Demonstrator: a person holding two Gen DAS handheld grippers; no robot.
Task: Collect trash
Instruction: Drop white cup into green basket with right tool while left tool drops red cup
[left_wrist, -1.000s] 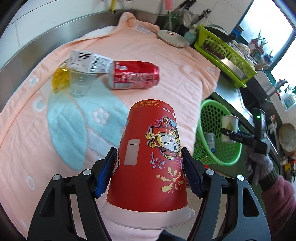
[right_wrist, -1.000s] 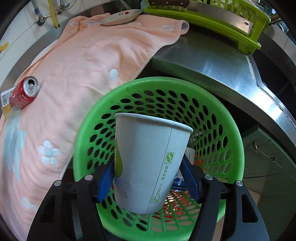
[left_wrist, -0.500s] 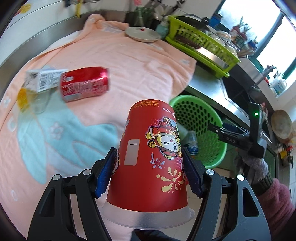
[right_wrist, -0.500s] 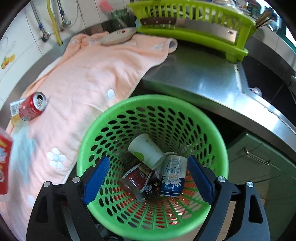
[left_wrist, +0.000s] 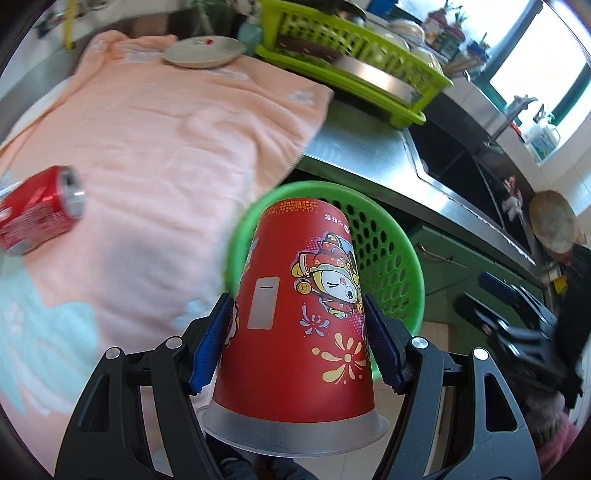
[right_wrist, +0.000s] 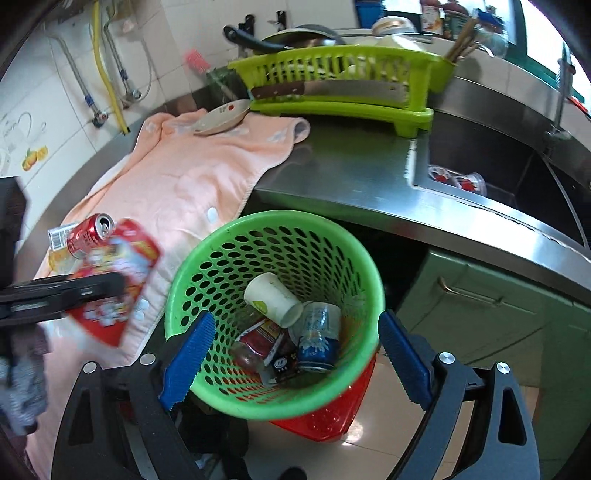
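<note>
While angled down over the green basket (right_wrist: 207, 258): left hand-held gripper (left_wrist: 297, 343) clamping the red cup (left_wrist: 295, 317), now nearer; right hand-held gripper (right_wrist: 291, 350) just opened wide, white cup (right_wrist: 271, 297) dropped inside.

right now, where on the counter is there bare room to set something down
Bare steel counter between the pink towel, dish rack and sink. Mid-towel is free between plate and red can. The can's corner is crowded.

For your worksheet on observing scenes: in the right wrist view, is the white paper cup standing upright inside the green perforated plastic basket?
No: the white paper cup lies tipped on its side among cans in the green perforated plastic basket.
</note>
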